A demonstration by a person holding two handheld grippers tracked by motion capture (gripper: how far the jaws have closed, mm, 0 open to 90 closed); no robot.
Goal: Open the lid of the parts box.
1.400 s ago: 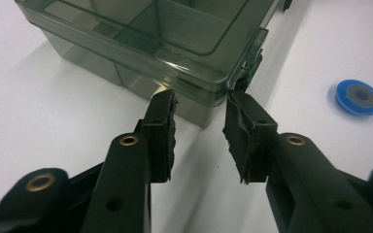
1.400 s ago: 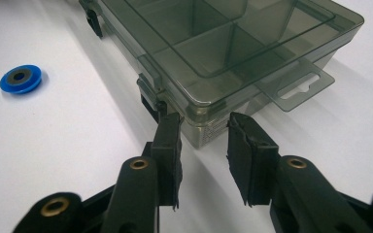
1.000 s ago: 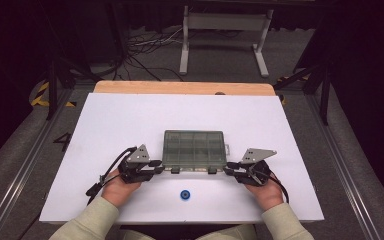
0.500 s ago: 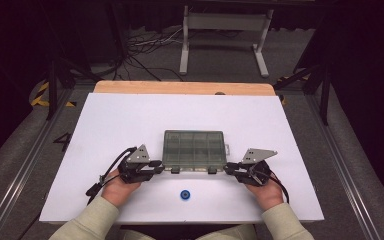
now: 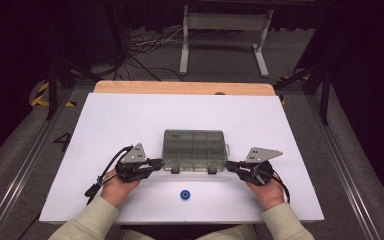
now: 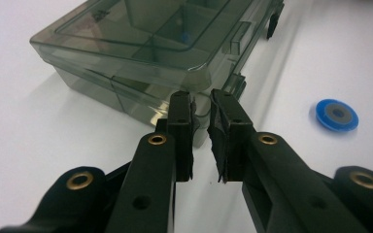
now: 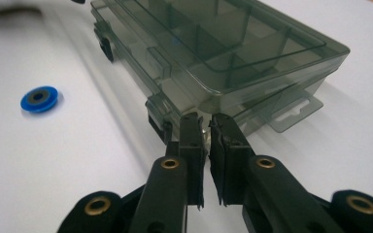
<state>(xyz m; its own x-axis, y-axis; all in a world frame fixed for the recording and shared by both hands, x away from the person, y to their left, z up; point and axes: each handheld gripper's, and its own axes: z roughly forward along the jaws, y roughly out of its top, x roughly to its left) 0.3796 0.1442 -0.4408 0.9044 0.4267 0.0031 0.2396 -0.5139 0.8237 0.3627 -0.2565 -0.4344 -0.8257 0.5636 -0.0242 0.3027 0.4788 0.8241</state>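
A smoky, see-through compartment box (image 5: 195, 150) lies flat mid-tabletop (image 5: 130, 120), lid shut, long axis across, latches facing the person. Each hand-held gripper, left (image 5: 156, 163) and right (image 5: 231, 166), has just been closing, jaws pinching a near corner.

One overhead, two close views share the box (image 5: 195, 151).

White table (image 5: 130, 120) on grey carpet (image 5: 15, 165); dark room, cables (image 5: 145, 45) behind.

Smoky grey box on a white table

The compartment box (image 5: 195, 150) is translucent grey-green; the disc (image 5: 184, 194) is blue with a dark centre — the table (image 5: 130, 120) white, the tongs black with brass rivets.
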